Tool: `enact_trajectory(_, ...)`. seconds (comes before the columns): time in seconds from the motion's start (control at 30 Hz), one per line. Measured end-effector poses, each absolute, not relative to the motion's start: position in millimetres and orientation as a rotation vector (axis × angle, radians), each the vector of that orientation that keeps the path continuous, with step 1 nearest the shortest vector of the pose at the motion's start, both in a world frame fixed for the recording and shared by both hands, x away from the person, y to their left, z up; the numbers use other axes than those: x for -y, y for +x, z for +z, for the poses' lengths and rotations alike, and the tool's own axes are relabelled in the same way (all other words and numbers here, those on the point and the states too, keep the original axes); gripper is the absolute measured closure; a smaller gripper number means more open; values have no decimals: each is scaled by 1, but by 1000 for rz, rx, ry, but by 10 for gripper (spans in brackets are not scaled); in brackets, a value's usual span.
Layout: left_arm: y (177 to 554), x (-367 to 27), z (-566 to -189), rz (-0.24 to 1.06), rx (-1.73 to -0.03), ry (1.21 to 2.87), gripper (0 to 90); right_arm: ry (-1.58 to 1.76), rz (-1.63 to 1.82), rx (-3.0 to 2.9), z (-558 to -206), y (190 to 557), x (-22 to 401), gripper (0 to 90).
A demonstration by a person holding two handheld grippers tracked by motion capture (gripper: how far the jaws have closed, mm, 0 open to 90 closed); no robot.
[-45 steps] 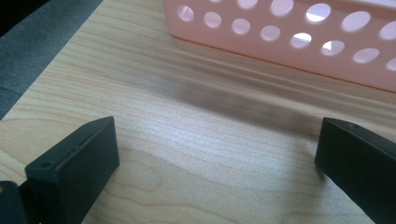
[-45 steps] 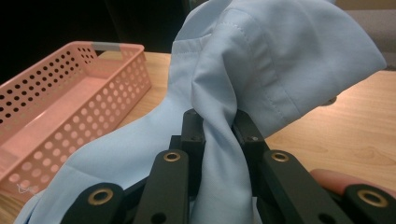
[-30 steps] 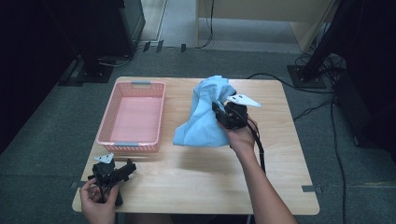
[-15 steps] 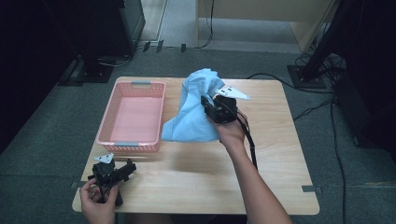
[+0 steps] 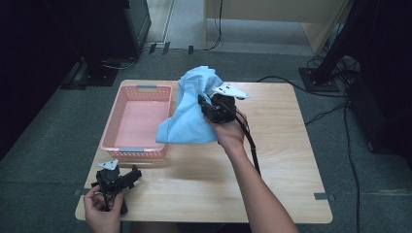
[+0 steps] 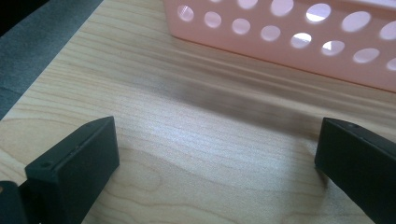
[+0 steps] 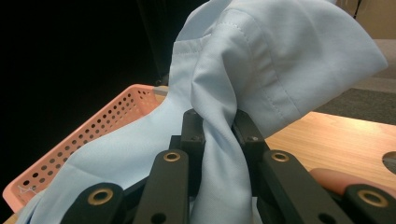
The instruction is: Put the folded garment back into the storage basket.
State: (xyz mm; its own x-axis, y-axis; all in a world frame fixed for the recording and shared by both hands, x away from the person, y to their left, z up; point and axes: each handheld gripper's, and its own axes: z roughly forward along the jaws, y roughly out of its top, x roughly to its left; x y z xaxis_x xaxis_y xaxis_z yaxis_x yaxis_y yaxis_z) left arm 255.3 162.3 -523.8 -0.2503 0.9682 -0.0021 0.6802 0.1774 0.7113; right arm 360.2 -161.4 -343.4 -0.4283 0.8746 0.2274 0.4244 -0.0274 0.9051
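Note:
A light blue cloth (image 5: 189, 114) hangs lifted above the table, its lower edge draped over the right rim of the pink basket (image 5: 126, 145). My right gripper (image 5: 209, 104) is shut on a fold of the cloth (image 7: 261, 70), pinched between the black jaws, with the basket (image 7: 100, 126) beyond to the left. At the table's front left corner my left gripper (image 5: 127, 175) stands open above bare wood. In the left gripper view its jaws stand wide apart, and the basket's perforated wall (image 6: 299, 32) is just ahead.
The wooden table (image 5: 286, 160) has bare room at the right and along the front. A black cable (image 5: 252, 145) trails from the right gripper along the forearm. Dark equipment and floor cables surround the table.
My right gripper has carried the cloth leftward toward the basket, so the cloth now overlaps the basket's right rim. The left gripper has stayed put.

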Motion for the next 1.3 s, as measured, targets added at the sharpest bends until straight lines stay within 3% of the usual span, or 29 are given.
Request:
enact_trajectory(0.63, 255, -162, -524, 832, -2001, 1548, 0, 1328, 1488, -1868, -333, 372, 121, 793)
enact_trajectory(1.3, 255, -162, -524, 833, -2001, 1548, 0, 1349, 1515, -1890, -347, 389, 77, 793)
